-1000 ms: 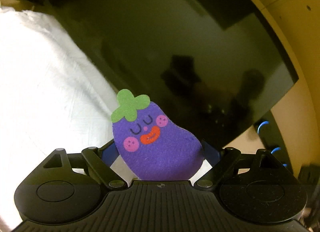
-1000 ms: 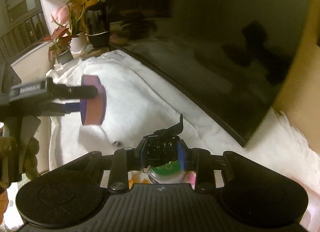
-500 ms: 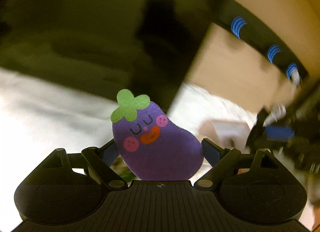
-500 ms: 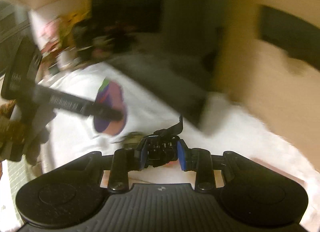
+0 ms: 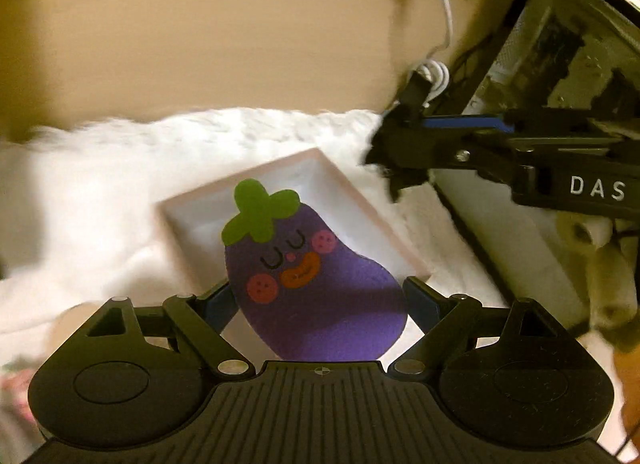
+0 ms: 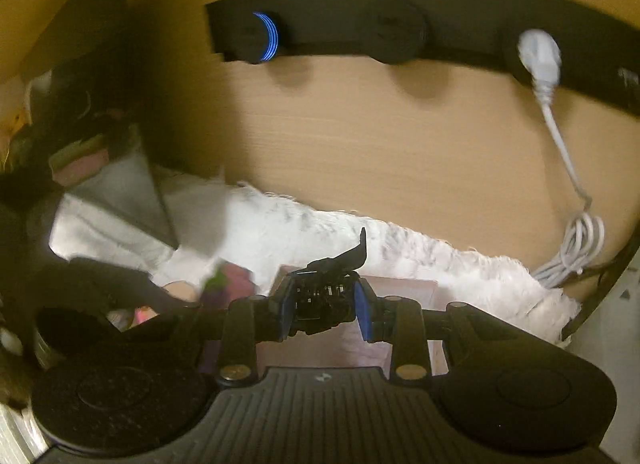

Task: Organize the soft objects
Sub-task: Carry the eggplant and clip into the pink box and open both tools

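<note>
Left fingers [image 5: 316, 298] pinch the purple eggplant sponge [image 5: 316, 284] by its sides, upright, poised over the pale square tray [image 5: 376, 215], likely its destination | right fingers [image 6: 324, 306] clamp a black hair clip [image 6: 332, 288] just above that tray | white furry cloth [image 5: 100, 191] underneath.

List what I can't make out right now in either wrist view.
- Left wrist: the pale square tray's floor, mostly behind the purple eggplant-shaped sponge.
- Right wrist: the black hair claw clip's lower half, behind the hand-held gripper's blue pads.
- Right wrist: left-edge clutter, blurred.
</note>
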`<state>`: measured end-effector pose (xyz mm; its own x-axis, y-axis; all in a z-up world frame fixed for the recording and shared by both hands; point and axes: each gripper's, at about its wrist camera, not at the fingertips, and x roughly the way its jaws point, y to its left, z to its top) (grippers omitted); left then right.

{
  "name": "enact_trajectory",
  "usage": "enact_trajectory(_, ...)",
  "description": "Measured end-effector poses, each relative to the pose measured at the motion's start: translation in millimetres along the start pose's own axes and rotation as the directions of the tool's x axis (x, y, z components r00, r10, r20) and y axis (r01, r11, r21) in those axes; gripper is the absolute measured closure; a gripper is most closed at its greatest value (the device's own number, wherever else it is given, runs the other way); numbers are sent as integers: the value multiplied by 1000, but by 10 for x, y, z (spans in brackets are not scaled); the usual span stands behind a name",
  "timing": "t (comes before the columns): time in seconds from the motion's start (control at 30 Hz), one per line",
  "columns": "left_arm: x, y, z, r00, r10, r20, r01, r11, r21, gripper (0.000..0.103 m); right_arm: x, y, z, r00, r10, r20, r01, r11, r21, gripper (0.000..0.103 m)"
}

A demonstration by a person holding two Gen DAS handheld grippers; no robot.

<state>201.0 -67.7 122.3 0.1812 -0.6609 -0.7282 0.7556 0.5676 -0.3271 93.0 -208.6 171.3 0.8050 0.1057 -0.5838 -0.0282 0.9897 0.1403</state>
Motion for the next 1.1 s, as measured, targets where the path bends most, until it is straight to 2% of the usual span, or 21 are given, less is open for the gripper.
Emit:
enact_trajectory(0.07, 343, 38, 110, 998, -64, 5, 64, 994, -92, 11, 130, -169, 7, 1000, 9, -9, -9, 1000, 23, 71)
enact_trajectory(0.13, 661, 102, 62, 995, -43, -90, 31, 990, -137, 11, 353, -260, 18, 999, -10, -35, 12, 999, 49, 70)
enact_trajectory(0.17, 801, 90, 23, 990, 22, -137, -37, 994, -107, 11, 473, -309, 10, 998, -21, -59, 25, 997, 67, 69)
enact_trajectory(0.2, 899, 37, -27, 979, 130, -158, -137, 990, -34, 12, 549, -353, -17, 997, -20, -77, 26, 996, 84, 69)
enact_trajectory(0.23, 928, -20, -64, 970, 190, -148, -188, 982, 29, 12, 609, -398, -47, 996, -10, -90, 19, 994, 105, 69)
enact_trajectory(0.27, 909, -44, -98, 972, 201, -126, -195, 979, 53, 12, 632, -429, -73, 996, 1, -89, 10, 993, 119, 69)
enact_trajectory(0.3, 862, -18, -120, 979, 174, -103, -172, 985, 23, 11, 625, -462, -101, 997, 6, -73, 4, 991, 134, 69)
enact_trajectory(0.37, 783, 65, -98, 986, 150, -73, -154, 986, -63, 12, 578, -516, -133, 999, -6, -39, 12, 987, 162, 69)
enact_trajectory(0.43, 587, 213, -115, 994, 109, 13, -105, 978, -180, 11, 524, -562, -152, 1000, -10, -14, 12, 981, 196, 69)
enact_trajectory(0.47, 508, 261, -115, 993, 111, 50, -98, 970, -222, 12, 481, -575, -164, 1000, -8, -5, 9, 978, 207, 69)
enact_trajectory(0.53, 290, 366, -153, 986, 72, 148, -28, 960, -279, 12, 413, -586, -200, 1000, -1, 8, -1, 977, 212, 68)
enact_trajectory(0.6, 140, 384, -151, 981, 72, 183, -16, 956, -294, 12, 348, -568, -252, 1000, -7, 22, 3, 978, 210, 67)
enact_trajectory(0.67, 53, 387, -173, 985, 77, 157, -33, 964, -265, 12, 326, -534, -301, 1000, -13, 29, 7, 980, 199, 67)
enact_trajectory(0.73, 177, 308, -148, 995, 79, 55, -67, 979, -192, 12, 293, -500, -340, 1000, -18, 26, 13, 982, 190, 67)
enact_trajectory(0.77, 295, 232, -133, 995, 96, -24, -99, 986, -135, 12, 285, -484, -354, 1000, -19, 21, 15, 982, 186, 67)
enact_trajectory(0.8, 373, 164, -171, 988, 132, -82, -138, 988, -66, 12, 273, -465, -371, 1000, -19, 16, 16, 983, 181, 67)
enact_trajectory(0.87, 480, 43, -253, 976, 175, -131, -172, 984, 39, 12, 238, -434, -386, 1000, -28, 7, 26, 985, 171, 67)
enact_trajectory(0.93, 541, -11, -320, 965, 213, -156, -203, 976, 76, 12, 182, -418, -414, 999, -46, 2, 45, 986, 162, 67)
enact_trajectory(1.0, 616, -82, -318, 952, 268, -145, -250, 960, 128, 15, 157, -418, -441, 998, -67, -10, 68, 985, 160, 67)
enact_trajectory(1.07, 629, -121, -298, 941, 325, -98, -310, 940, 140, 23, 126, -430, -479, 996, -85, -13, 86, 984, 159, 67)
enact_trajectory(1.1, 579, -112, -271, 944, 328, -48, -320, 940, 121, 24, 106, -435, -497, 996, -94, -11, 94, 983, 157, 67)
